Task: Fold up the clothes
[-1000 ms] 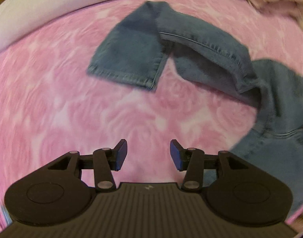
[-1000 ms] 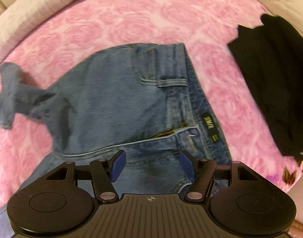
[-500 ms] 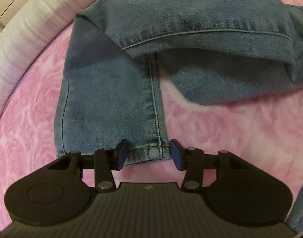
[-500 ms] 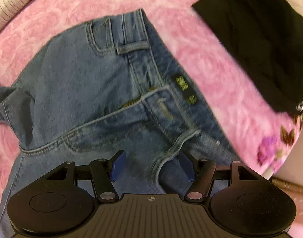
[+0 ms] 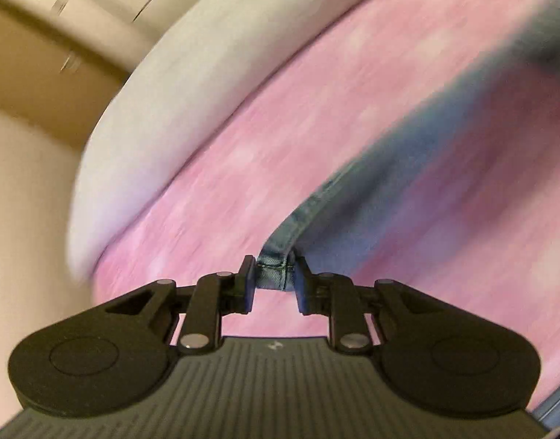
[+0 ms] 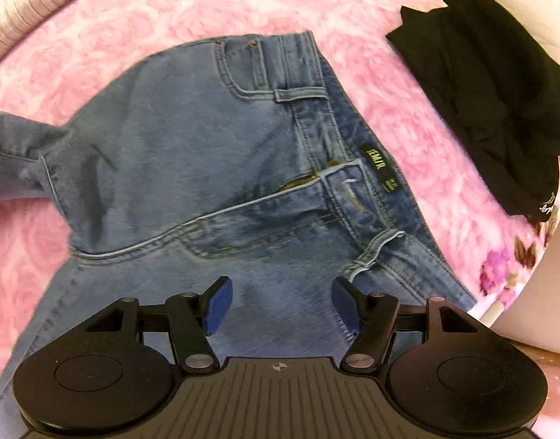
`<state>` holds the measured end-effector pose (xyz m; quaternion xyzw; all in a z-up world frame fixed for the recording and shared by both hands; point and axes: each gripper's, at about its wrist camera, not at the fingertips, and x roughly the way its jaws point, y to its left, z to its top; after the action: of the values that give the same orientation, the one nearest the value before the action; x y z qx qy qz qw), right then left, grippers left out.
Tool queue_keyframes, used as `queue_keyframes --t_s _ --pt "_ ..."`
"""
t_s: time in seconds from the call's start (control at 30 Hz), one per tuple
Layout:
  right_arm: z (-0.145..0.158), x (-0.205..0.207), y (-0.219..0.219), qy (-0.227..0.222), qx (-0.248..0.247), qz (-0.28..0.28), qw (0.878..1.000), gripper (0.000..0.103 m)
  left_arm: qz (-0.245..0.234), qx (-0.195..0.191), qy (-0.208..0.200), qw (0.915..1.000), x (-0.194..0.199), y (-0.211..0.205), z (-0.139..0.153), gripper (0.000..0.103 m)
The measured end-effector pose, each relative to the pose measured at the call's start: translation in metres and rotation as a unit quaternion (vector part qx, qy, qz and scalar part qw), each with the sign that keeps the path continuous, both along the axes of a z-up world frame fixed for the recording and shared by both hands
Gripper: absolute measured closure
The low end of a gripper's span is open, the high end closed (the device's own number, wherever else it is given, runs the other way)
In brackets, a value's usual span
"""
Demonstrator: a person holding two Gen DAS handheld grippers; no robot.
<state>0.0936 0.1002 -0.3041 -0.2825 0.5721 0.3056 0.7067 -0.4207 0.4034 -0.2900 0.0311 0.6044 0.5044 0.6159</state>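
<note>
A pair of blue jeans (image 6: pixel 192 139) lies on the pink rose-patterned bedspread (image 6: pixel 133 11), with the waistband and its dark label (image 6: pixel 377 162) to the right. My right gripper (image 6: pixel 280 301) hovers open just above the denim below the fly, with nothing between its pads. In the left wrist view, my left gripper (image 5: pixel 274 280) is closing and its pads pinch the stitched hem (image 5: pixel 274 269) of one jeans leg. That leg (image 5: pixel 408 146) trails up and to the right, blurred by motion, above the bedspread (image 5: pixel 243 153).
A folded black garment (image 6: pixel 492 117) lies at the bed's right edge. A pale grey padded border (image 5: pixel 163 91) runs along the bed's far side, with a wooden frame (image 5: pixel 42 84) and a light wall behind it. The bed's floral edge (image 6: pixel 499 267) drops off at the lower right.
My left gripper reached the leg hem, closed on it and swung it toward the bed's padded border. The right gripper shifted a little over the waist and stayed open.
</note>
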Motion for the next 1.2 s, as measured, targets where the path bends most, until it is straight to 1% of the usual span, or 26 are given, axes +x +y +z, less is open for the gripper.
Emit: queue_keyframes --t_s 0.03,0.07,0.1,0.17,0.2,0.27,0.33,0.37,0.47,0.53,0.6,0.63,0.7,0.73,0.8,0.9,1.0,1.13,1.2 --pt "0.000 -0.004 0.002 0.003 0.000 0.003 1.000 0.039 0.026 -0.017 0.019 0.9993 -0.025 0.002 -0.011 0.084" --pt "-0.002 -0.009 0.004 0.007 0.000 0.007 1.000 0.039 0.054 -0.048 0.036 0.9967 -0.049 0.004 -0.026 0.083" --pt "-0.003 -0.013 0.006 0.011 -0.001 0.010 1.000 0.039 0.081 -0.072 0.041 0.9932 -0.068 0.003 -0.040 0.082" --pt "-0.005 -0.025 0.007 0.019 -0.003 0.023 1.000 0.039 0.137 -0.104 0.025 0.9848 -0.094 -0.005 -0.062 0.082" --pt "-0.006 -0.031 0.007 0.022 -0.004 0.031 0.999 0.039 0.162 -0.111 0.016 0.9803 -0.104 -0.011 -0.071 0.082" --pt "-0.007 -0.040 0.006 0.024 -0.007 0.043 0.999 0.039 0.207 -0.103 -0.004 0.9728 -0.113 -0.025 -0.080 0.082" --pt "-0.006 -0.046 0.003 0.021 -0.012 0.050 0.998 0.039 0.233 -0.091 -0.027 0.9678 -0.113 -0.030 -0.081 0.081" --pt "-0.005 -0.047 0.001 0.020 -0.013 0.050 0.998 0.039 0.239 -0.085 -0.037 0.9665 -0.110 -0.032 -0.079 0.081" --pt "0.001 -0.047 -0.004 0.011 -0.010 0.053 0.998 0.039 0.238 -0.065 -0.068 0.9666 -0.098 -0.034 -0.061 0.081" --pt "0.004 -0.044 -0.007 -0.001 -0.010 0.052 0.999 0.039 0.222 -0.053 -0.092 0.9692 -0.087 -0.039 -0.044 0.081" --pt "0.005 -0.037 -0.009 -0.007 -0.008 0.052 0.999 0.039 0.199 -0.052 -0.125 0.9705 -0.071 -0.041 -0.027 0.080" --pt "0.006 -0.034 -0.009 -0.007 -0.005 0.051 0.999 0.039 0.186 -0.059 -0.146 0.9699 -0.062 -0.041 -0.020 0.076" --pt "0.004 -0.025 -0.006 -0.006 0.000 0.059 0.998 0.039 0.153 -0.082 -0.195 0.9654 -0.043 -0.041 -0.012 0.072" --pt "0.002 -0.020 -0.004 -0.005 0.003 0.065 0.998 0.039 0.136 -0.095 -0.213 0.9629 -0.030 -0.041 -0.009 0.071" --pt "0.000 -0.009 0.003 -0.005 0.009 0.084 0.996 0.039 0.098 -0.116 -0.237 0.9595 0.000 -0.043 -0.008 0.071" --pt "-0.007 0.019 0.017 -0.004 0.024 0.124 0.992 0.039 0.047 -0.142 -0.250 0.9568 0.051 -0.043 -0.015 0.069" --pt "-0.009 0.057 0.035 -0.010 0.042 0.163 0.986 0.039 0.000 -0.156 -0.254 0.9546 0.099 -0.039 -0.027 0.069" --pt "-0.014 0.115 0.067 -0.021 0.064 0.204 0.977 0.039 -0.042 -0.170 -0.255 0.9509 0.159 -0.026 -0.049 0.066" --pt "-0.018 0.142 0.083 -0.017 0.075 0.215 0.974 0.039 -0.059 -0.177 -0.254 0.9490 0.187 -0.023 -0.058 0.066"
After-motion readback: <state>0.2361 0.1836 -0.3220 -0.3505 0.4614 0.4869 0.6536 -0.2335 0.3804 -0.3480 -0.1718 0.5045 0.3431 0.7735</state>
